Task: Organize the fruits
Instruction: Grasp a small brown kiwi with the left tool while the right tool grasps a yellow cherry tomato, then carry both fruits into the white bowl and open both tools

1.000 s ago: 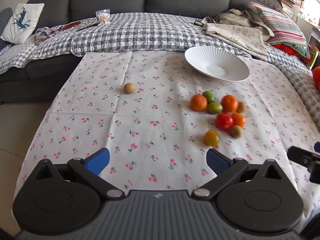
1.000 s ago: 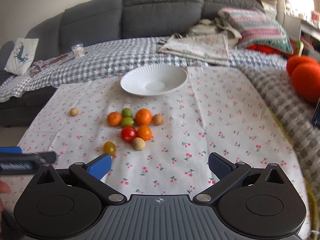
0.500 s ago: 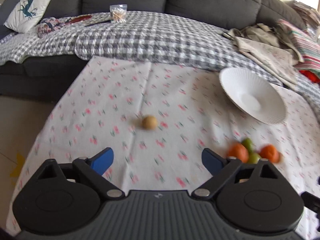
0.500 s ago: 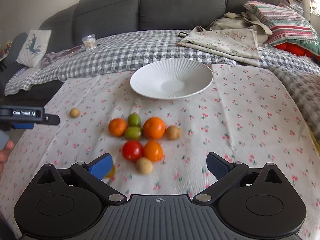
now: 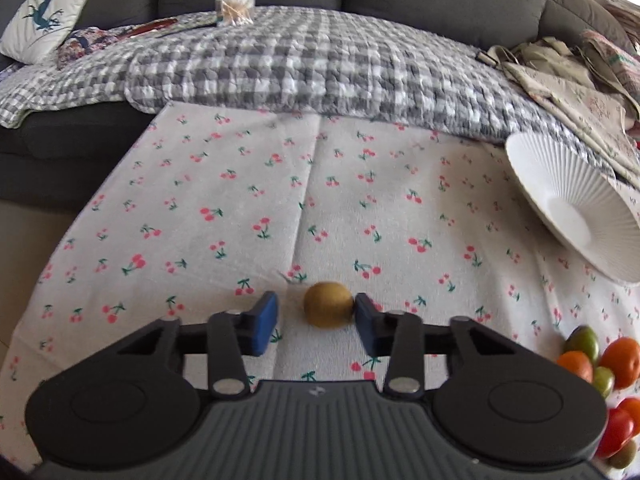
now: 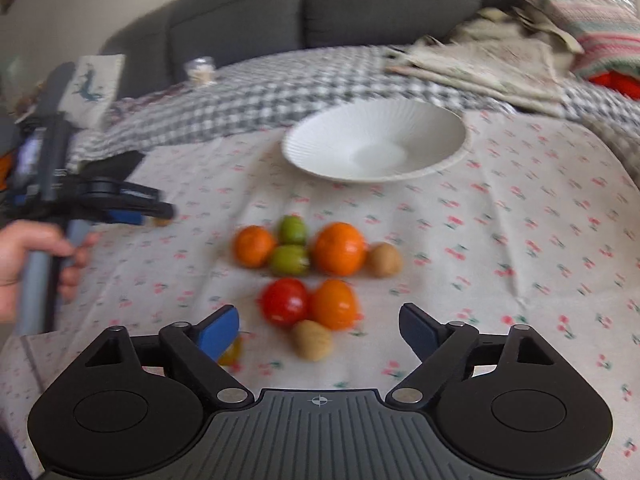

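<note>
A small brown fruit (image 5: 328,310) lies alone on the cherry-print cloth (image 5: 280,208), between the closing jaws of my left gripper (image 5: 316,316). The right pad touches it, while the left pad stands a little off. In the right wrist view that gripper (image 6: 152,216) hovers at the left, held by a hand (image 6: 24,256). My right gripper (image 6: 320,330) is wide and closing slowly, with a tan fruit (image 6: 312,340) lying untouched between its fingers. Just beyond are a red tomato (image 6: 285,302), oranges (image 6: 339,248) and green fruits (image 6: 289,261). The white ribbed plate (image 6: 376,144) holds nothing.
A grey checked blanket (image 5: 320,64) covers the sofa behind the table. On it stand a jar of cotton swabs (image 5: 235,4), a cushion (image 5: 44,12) and folded bags (image 5: 560,76). The cloth's left edge (image 5: 60,248) drops to the floor. A yellow fruit (image 6: 232,354) hides behind my right gripper's left finger.
My left gripper swung left and down from the fruit cluster to the lone brown fruit and narrowed around it. My right gripper came closer to the cluster and narrowed slightly.
</note>
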Tool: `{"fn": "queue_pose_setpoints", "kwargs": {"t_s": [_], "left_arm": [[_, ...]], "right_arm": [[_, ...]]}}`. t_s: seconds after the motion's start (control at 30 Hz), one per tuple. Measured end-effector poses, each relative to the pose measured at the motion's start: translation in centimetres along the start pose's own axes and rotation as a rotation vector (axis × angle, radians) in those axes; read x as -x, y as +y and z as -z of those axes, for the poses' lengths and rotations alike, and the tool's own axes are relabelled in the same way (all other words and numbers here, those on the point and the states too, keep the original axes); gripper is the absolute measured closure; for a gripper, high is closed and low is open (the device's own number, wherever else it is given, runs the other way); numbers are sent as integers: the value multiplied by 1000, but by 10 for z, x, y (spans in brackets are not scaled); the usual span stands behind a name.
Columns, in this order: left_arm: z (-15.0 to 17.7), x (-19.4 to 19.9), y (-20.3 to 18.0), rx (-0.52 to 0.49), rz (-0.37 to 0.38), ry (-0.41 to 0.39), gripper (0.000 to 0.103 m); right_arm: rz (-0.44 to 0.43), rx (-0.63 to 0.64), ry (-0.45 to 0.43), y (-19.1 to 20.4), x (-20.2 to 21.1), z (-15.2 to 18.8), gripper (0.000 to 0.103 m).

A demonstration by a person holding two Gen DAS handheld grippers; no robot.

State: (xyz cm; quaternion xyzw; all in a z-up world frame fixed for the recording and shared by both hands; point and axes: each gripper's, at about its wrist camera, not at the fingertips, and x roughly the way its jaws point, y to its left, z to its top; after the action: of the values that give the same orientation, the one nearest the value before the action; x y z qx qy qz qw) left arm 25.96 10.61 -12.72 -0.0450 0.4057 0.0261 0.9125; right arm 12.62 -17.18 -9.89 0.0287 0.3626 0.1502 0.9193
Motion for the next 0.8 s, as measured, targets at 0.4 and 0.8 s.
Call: {"fn": "queue_pose_setpoints", "kwargs": {"t_s": [0.4,0.8], "left_arm": [[0,4,0,-11,15,10,78],[0,28,-8,-23,37,2,78]], "right_arm": [[-50,157,84,47,-43,15,70],[-93,113,41,35,-22,5,78]]}}
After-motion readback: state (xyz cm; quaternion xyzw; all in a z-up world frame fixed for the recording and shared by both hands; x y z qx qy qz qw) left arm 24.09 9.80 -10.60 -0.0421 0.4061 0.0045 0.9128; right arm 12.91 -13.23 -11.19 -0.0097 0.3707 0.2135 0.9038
